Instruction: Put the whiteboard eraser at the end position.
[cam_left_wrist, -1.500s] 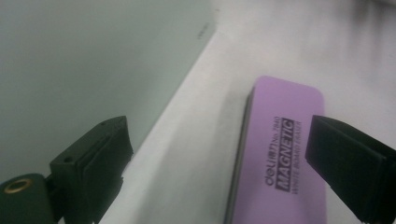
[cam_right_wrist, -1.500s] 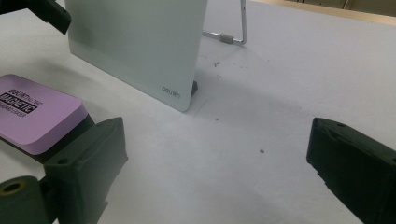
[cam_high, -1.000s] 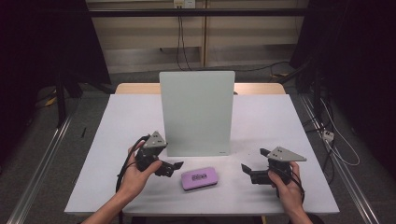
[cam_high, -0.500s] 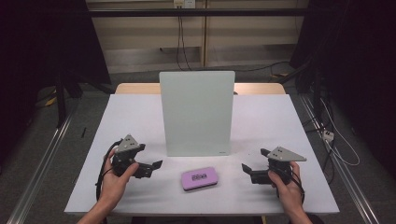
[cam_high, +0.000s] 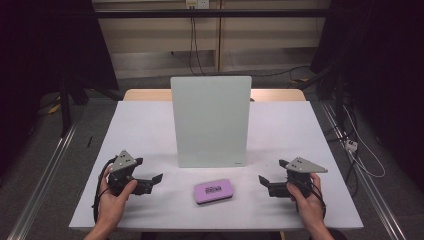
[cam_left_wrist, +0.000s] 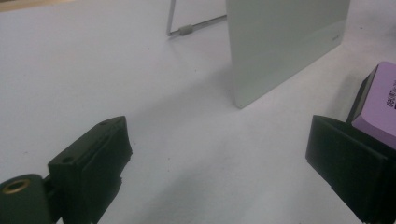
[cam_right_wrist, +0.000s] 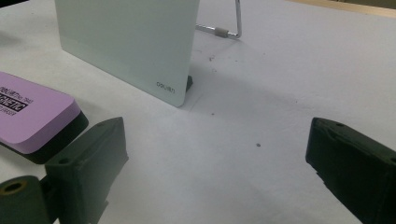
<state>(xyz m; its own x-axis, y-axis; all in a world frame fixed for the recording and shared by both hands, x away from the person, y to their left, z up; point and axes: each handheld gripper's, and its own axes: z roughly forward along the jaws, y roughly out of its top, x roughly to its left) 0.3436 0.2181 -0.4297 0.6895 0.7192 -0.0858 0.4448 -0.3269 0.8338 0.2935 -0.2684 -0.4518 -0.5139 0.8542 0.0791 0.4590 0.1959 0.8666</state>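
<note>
Standing in the middle of the white table (cam_high: 150, 125) is a tall white board (cam_high: 210, 120), propped up by a wire leg (cam_right_wrist: 224, 31) behind it. At 6 o'clock from the board, just in front of it, lies a flat purple eraser (cam_high: 214, 191).

I think picking up the eraser is the job. To do it well, one gripper should come in low and level and close on the eraser's two long sides.

The left gripper (cam_high: 150, 180) sits at 9 o'clock from the eraser, jaws wide apart, holding nothing. The right gripper (cam_high: 266, 183) sits at 3 o'clock, also wide and holding nothing. Both point inward toward the eraser, each held low in one hand.
</note>
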